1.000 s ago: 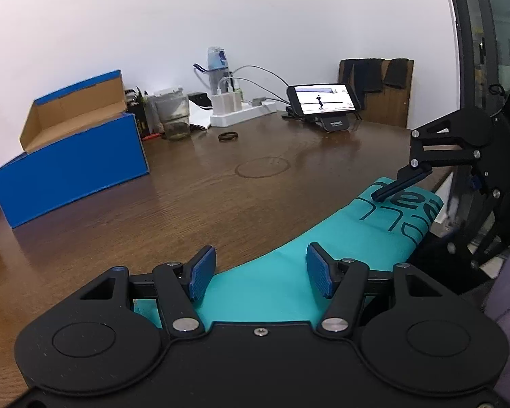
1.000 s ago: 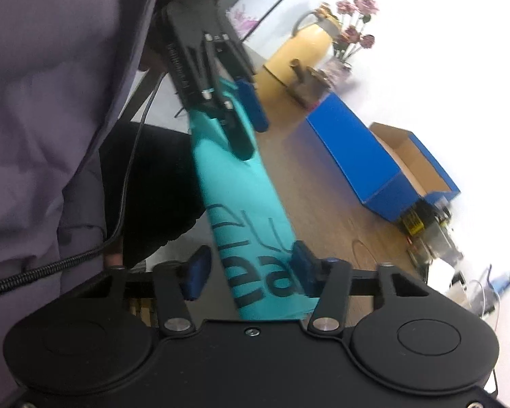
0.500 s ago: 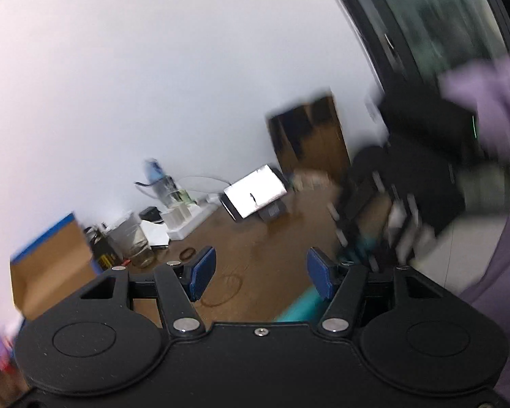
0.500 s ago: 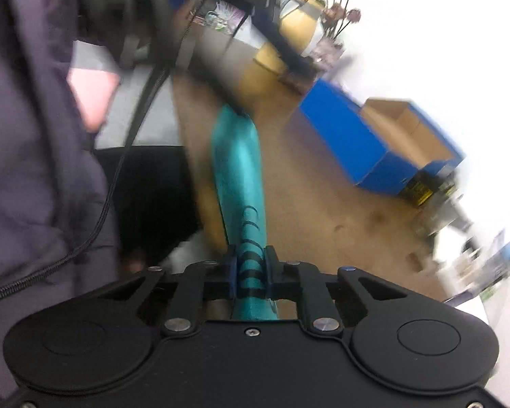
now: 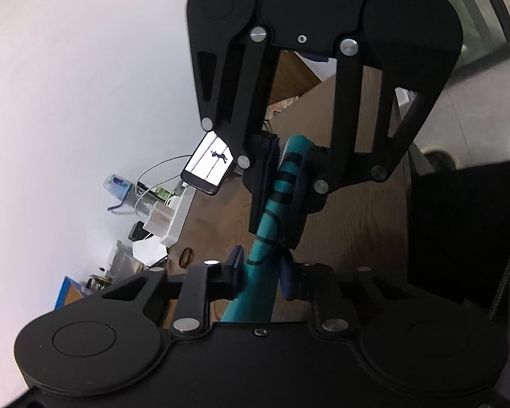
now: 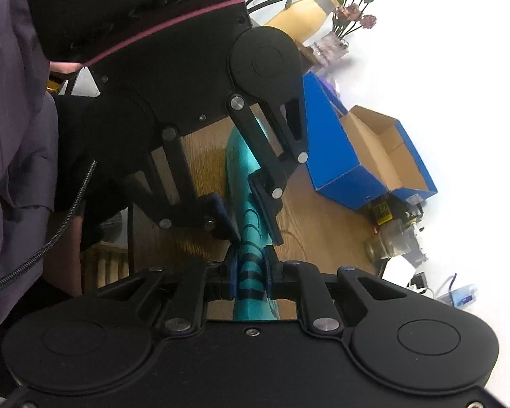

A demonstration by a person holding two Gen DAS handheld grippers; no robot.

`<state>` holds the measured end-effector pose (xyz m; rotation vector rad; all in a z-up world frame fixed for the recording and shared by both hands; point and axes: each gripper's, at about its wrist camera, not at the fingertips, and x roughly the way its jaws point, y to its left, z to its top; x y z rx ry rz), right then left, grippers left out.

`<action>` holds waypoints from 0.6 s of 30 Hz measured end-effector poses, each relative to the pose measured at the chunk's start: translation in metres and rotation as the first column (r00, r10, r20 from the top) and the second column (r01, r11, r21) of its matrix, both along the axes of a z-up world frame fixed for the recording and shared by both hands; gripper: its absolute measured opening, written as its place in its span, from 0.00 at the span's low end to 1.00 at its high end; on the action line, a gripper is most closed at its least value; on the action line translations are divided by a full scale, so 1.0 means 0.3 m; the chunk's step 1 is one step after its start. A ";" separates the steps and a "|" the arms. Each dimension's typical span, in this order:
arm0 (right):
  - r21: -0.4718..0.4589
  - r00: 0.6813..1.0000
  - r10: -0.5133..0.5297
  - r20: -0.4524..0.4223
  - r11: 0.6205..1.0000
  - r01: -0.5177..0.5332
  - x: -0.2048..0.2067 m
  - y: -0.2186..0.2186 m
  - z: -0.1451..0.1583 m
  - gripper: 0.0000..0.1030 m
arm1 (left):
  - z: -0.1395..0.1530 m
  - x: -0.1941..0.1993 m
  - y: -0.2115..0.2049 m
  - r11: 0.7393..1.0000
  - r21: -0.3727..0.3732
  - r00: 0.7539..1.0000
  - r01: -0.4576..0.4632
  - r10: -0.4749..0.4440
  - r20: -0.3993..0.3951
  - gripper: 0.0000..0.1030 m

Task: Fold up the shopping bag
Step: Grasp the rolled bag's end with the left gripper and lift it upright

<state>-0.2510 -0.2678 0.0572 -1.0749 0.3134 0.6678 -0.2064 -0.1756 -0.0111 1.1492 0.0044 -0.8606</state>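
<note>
The bag (image 6: 250, 272) was pinched by the right claw (image 6: 250, 273); the left claw (image 5: 261, 272) was closing loosely around it, fold ends seemingly brought together.

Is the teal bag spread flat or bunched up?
Bunched up: the teal fabric shopping bag is a narrow strip pinched between both tools, off the wooden table.

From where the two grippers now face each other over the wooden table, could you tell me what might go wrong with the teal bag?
1. The left gripper holds the rolled teal fabric shopping bag with its blue pads apparently not fully closed, so it may slip out.
2. The right gripper is clamped tight nearby; pulling could undo the fold.
3. The linkages nearly meet, so they might collide.
</note>
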 end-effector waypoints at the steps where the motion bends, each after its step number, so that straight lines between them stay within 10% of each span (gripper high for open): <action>1: -0.013 1.000 0.002 0.007 1.000 -0.001 0.003 0.004 -0.007 0.16 | -0.011 0.004 0.001 1.000 0.008 1.000 0.010 -0.010 0.024 0.15; 7: -0.129 0.995 0.007 0.103 0.992 0.007 -0.002 -0.025 -0.066 0.50 | -0.082 0.017 0.063 0.999 0.007 0.980 0.052 -0.053 0.192 0.10; 18: -0.129 0.953 -0.051 0.297 0.987 0.093 0.037 0.018 -0.206 0.52 | -0.098 0.045 0.098 0.997 0.026 0.968 0.076 -0.080 0.238 0.10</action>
